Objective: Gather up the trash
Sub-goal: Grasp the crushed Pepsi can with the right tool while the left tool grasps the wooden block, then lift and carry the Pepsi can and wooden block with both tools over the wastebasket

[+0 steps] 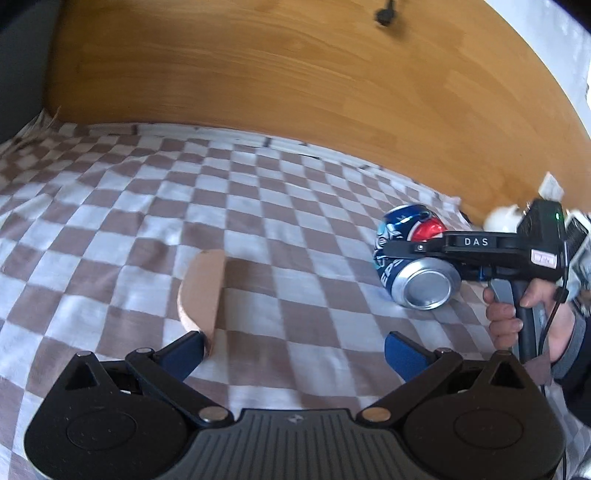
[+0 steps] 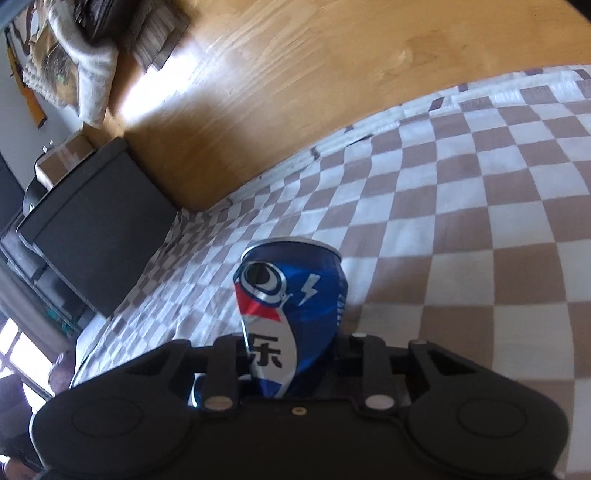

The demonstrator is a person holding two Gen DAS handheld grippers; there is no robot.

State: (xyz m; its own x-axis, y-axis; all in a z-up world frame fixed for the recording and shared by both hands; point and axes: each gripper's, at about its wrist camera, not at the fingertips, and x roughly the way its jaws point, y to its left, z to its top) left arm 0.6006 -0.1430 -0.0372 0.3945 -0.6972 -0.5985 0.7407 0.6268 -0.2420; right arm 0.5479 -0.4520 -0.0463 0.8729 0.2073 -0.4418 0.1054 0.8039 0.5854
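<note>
A dented blue, red and white soda can (image 1: 424, 284) lies on its side on the brown-and-white checked cloth (image 1: 258, 206), its silver bottom facing the left wrist camera. My right gripper (image 1: 391, 258), held by a hand (image 1: 506, 314), reaches in from the right and is shut on the can. From the right wrist the can (image 2: 295, 295) sits pinched at its waist between the fingers of that gripper (image 2: 291, 358). My left gripper (image 1: 295, 350) is open with nothing between its blue pads. A curved tan piece (image 1: 203, 291) stands on edge against the tip of its left finger.
The cloth ends at a wooden floor (image 1: 295, 74). A small black object (image 1: 384, 14) lies far out on the floor. White items (image 1: 502, 218) sit behind the right gripper. A black box (image 2: 92, 221) and a cardboard box (image 2: 62, 158) stand by the cloth's left corner.
</note>
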